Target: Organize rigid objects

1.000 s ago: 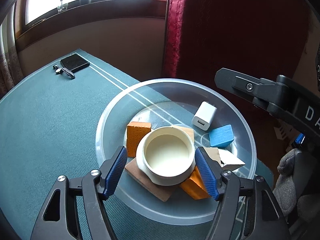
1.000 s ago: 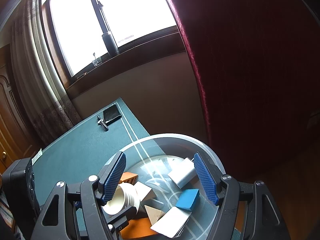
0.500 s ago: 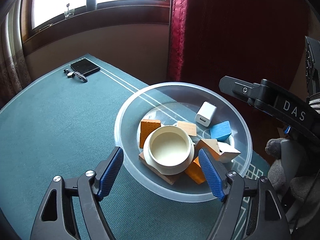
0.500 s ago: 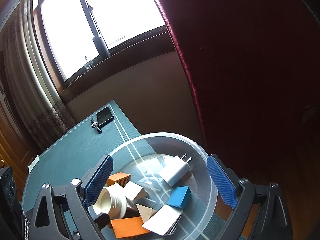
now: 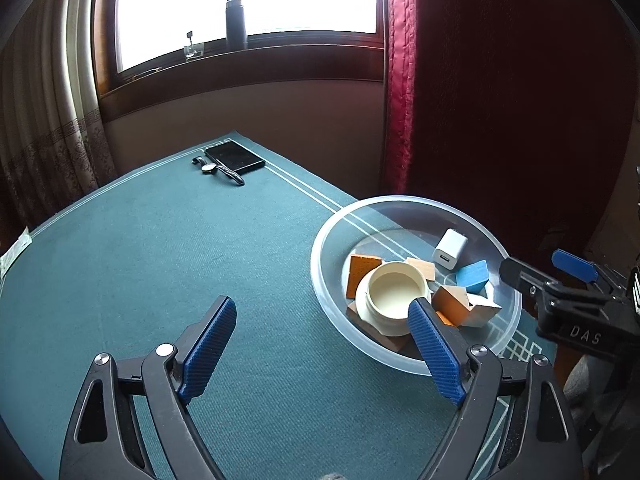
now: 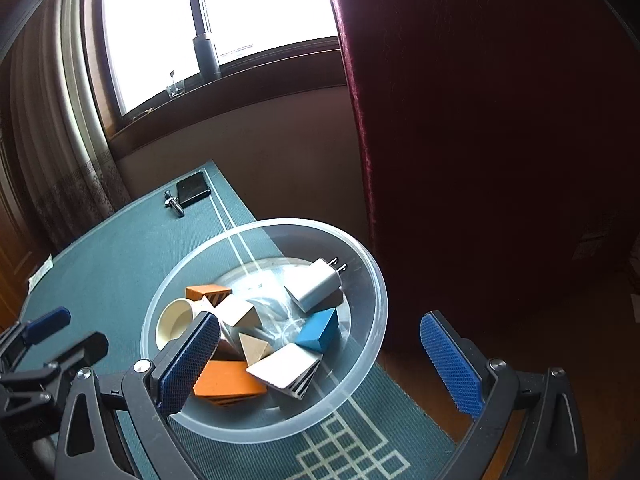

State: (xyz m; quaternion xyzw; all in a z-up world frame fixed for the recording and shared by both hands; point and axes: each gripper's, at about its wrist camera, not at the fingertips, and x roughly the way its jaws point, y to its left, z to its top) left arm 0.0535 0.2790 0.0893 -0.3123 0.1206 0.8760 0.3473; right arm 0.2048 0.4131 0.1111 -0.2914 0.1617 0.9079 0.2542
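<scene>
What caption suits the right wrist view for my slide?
Open right claw above a clear bowl holding blocks, a white charger and a cream jar.

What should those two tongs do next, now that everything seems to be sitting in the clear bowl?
Probably just draw both away. The left tongs and right tongs have just been opening and hold nothing. The cream jar, white charger and blue block already lie inside the clear bowl; only a phone and watch remain outside, far off.
</scene>
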